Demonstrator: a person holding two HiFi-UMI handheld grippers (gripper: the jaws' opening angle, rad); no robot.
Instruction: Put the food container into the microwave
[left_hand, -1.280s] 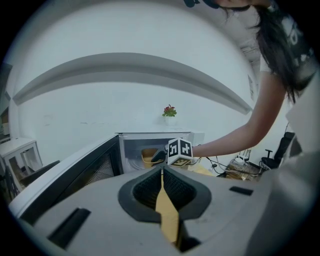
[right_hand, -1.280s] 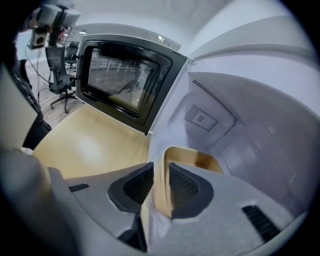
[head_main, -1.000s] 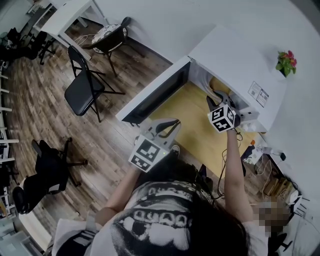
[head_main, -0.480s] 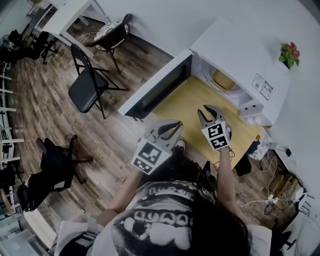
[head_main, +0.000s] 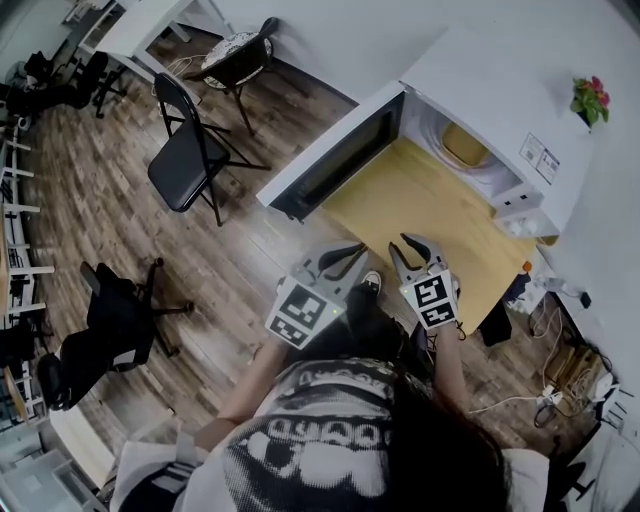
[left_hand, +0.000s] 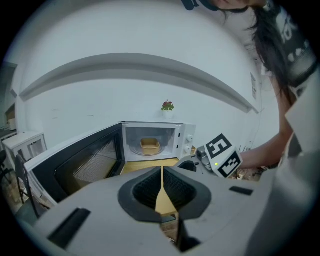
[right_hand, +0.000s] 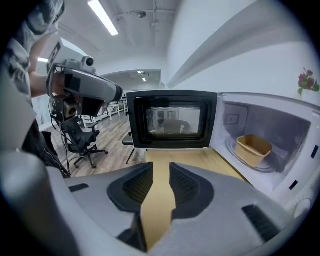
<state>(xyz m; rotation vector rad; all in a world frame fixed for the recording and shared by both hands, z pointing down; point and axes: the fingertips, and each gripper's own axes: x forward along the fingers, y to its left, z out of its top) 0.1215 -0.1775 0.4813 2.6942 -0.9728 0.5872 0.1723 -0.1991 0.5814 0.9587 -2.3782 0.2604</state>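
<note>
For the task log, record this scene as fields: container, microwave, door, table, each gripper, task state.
food container: tan tub, sitting inside the microwave cavity
microwave: white, on the table, against the wall
door: swung wide open
table: wooden top, bare in front of the microwave
left gripper: jaw tips together, holding nothing, at the table's near edge
right gripper: jaws slightly apart, empty, beside the left gripper
task state: container in; door not yet closed
</note>
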